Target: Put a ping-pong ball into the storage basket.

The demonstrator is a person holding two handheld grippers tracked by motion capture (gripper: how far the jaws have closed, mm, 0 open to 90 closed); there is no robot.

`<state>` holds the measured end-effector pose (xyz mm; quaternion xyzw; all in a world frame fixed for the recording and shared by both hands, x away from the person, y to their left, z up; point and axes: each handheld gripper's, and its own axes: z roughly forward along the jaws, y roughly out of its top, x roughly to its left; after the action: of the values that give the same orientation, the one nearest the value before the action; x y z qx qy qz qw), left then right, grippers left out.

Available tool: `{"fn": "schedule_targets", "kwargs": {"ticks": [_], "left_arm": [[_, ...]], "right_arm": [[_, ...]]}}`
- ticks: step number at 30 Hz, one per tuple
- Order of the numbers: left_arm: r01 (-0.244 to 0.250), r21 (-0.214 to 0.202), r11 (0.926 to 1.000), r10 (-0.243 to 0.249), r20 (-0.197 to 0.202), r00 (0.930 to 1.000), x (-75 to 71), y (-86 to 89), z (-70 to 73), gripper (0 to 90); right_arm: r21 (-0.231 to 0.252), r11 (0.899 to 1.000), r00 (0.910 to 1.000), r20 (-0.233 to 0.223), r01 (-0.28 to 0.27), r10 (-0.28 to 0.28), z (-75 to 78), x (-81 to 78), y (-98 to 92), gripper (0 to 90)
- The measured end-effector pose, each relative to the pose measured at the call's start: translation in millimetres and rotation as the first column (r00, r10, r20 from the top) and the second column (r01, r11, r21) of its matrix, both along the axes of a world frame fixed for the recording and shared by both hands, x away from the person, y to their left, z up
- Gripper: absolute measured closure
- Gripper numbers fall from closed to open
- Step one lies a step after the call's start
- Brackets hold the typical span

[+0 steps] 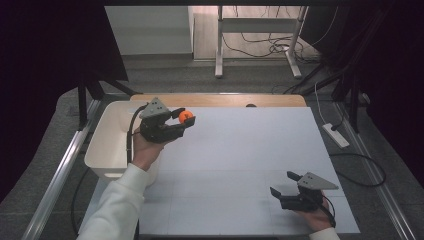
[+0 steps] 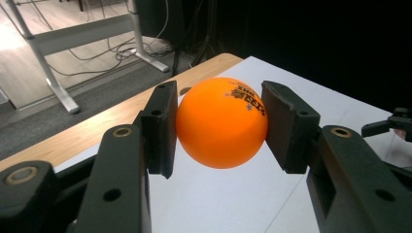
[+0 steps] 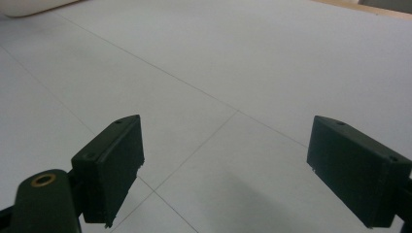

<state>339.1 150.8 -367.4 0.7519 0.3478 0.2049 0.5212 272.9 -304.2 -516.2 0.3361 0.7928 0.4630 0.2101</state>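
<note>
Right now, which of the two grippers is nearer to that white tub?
Left. The left gripper, shut on an orange ball, hangs right beside the white tub. The right gripper sits open, far across the table at its near right corner.

The ball (image 1: 185,116) sits between the left gripper (image 1: 186,119) jaws, just right of the tub (image 1: 107,145).

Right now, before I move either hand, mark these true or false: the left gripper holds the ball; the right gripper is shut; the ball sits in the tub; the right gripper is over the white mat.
1. The left gripper clamps the small orange plastic ball. True.
2. The right gripper is shut. False: its jaws stand wide apart with nothing between them.
3. The ball lies inside the white plastic tub. False: it is held in the air beside the tub.
4. The right gripper is over the white table mat. True.
</note>
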Motion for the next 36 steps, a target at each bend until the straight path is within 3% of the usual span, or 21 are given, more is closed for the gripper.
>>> {"fn": "schedule_targets", "kwargs": {"ticks": [21, 36], "left_arm": [[-0.096, 0.006, 0.9954, 0.096, -0.013, 0.9953, 5.2, 31.5, 1.5, 50.2], [-0.173, -0.009, 0.9849, 0.173, -0.029, 0.9846, 14.0, 50.9, -1.7, 50.3]], "right_arm": [[0.005, 1.000, 1.0000, 0.002, -0.002, 0.002, 0.0, 0.1, 0.4, 12.8], [0.004, 1.000, 1.0000, -0.001, -0.001, 0.001, -0.1, 0.2, 0.5, 12.8]]}}
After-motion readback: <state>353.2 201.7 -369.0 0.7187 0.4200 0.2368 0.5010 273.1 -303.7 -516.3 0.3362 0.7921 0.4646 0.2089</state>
